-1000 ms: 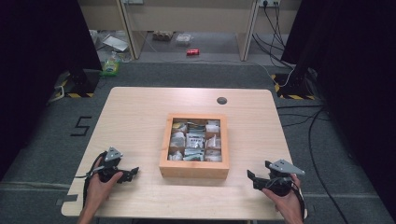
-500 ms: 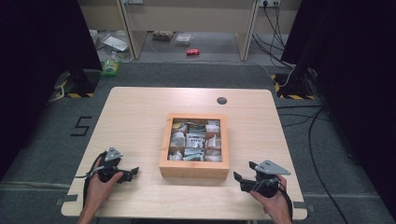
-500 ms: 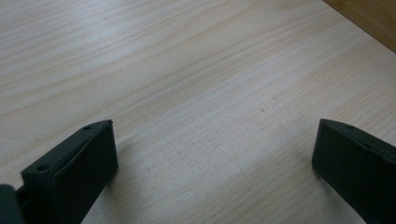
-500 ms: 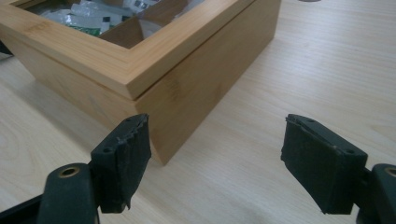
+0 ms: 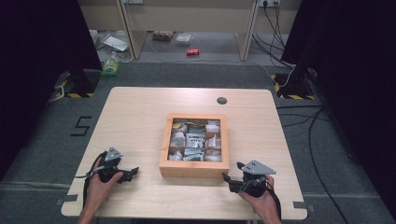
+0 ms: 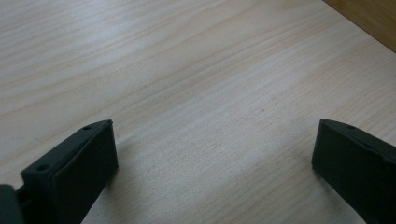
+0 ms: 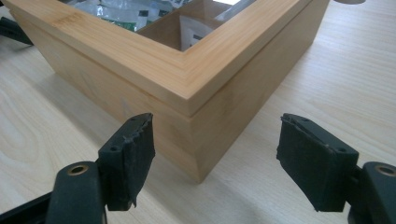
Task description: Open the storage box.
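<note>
Right gripper view: wooden box [image 7: 187, 84] cropped.

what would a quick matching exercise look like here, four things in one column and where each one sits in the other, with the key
Things:
1. wooden box
2. left claw
3. right claw
4. round dark grommet

Places:
A. near the table's far edge, beyond the box
B. at the box's near right corner, jaws apart
C. middle of the table, compartments holding packets
D. over bare wood near the table's front left, jaws apart

Pairs: 1-C, 2-D, 3-B, 4-A
</note>
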A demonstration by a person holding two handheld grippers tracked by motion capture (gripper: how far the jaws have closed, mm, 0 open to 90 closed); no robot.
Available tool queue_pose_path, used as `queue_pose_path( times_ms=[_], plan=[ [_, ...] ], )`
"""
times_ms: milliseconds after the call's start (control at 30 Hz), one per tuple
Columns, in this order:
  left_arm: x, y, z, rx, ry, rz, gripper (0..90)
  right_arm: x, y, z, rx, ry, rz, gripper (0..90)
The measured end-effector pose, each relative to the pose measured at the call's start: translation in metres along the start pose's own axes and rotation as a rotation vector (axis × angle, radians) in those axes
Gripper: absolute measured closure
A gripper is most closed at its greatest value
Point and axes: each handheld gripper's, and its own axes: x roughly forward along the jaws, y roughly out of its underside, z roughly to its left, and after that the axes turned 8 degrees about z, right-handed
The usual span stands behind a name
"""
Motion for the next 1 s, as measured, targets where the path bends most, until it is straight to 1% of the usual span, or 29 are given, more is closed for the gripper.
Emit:
queue_pose_path(
  times_ms=[33, 300, 367, 500, 533, 567, 600, 633, 667, 733, 767, 800, 967, 1000],
  plan=[
    [0.0000, 0.0000, -0.0001, -0.001, 0.000, 0.000, 0.0, 0.0016, 0.0000, 0.0010, -0.011, -0.003, -0.001, 30.1],
    [0.0000, 0.0000, -0.0001, -0.001, 0.000, -0.001, 0.0, 0.0049, 0.0009, -0.0002, -0.006, -0.012, -0.012, 37.2],
    [0.0000, 0.0000, -0.0001, -0.001, 0.000, 0.000, 0.0, 0.0047, 0.0006, 0.0002, -0.014, -0.014, -0.022, 39.3],
    [0.0000, 0.0000, -0.0001, -0.001, 0.000, -0.001, 0.0, 0.0046, -0.0015, 0.0023, -0.033, -0.029, -0.038, 42.6],
    [0.0000, 0.0000, -0.0001, -0.001, 0.000, 0.000, 0.0, 0.0053, -0.0021, 0.0035, -0.026, -0.038, -0.040, 43.6],
    [0.0000, 0.0000, -0.0001, -0.001, 0.000, -0.001, 0.0, 0.0067, -0.0030, 0.0051, -0.029, -0.048, -0.046, 45.2],
    [0.0000, 0.0000, -0.0001, -0.001, 0.000, -0.001, 0.0, 0.0075, -0.0035, 0.0062, -0.034, -0.051, -0.048, 44.1],
    [0.0000, 0.0000, -0.0001, -0.001, 0.000, -0.001, 0.0, 0.0083, -0.0044, 0.0079, -0.049, -0.036, -0.046, 43.4],
    [0.0000, 0.0000, -0.0001, -0.001, 0.000, -0.001, 0.0, 0.0084, -0.0046, 0.0086, -0.054, -0.030, -0.047, 43.6],
    [0.0000, 0.0000, -0.0001, -0.001, 0.000, -0.001, 0.0, 0.0069, -0.0048, 0.0084, -0.056, -0.031, -0.050, 44.9],
    [0.0000, 0.0000, -0.0001, -0.001, 0.000, -0.001, 0.0, 0.0064, -0.0052, 0.0078, -0.054, -0.033, -0.061, 45.9],
    [0.0000, 0.0000, -0.0001, -0.001, 0.000, 0.000, 0.0, 0.0054, -0.0059, 0.0078, -0.053, -0.033, -0.058, 46.1],
    [0.0000, -0.0001, -0.0001, -0.001, 0.000, 0.000, 0.0, 0.0050, -0.0069, 0.0094, -0.082, -0.016, -0.062, 46.4],
    [0.0000, 0.0000, -0.0001, -0.001, 0.000, 0.000, 0.0, 0.0049, -0.0071, 0.0093, -0.080, -0.019, -0.061, 46.1]
  ],
)
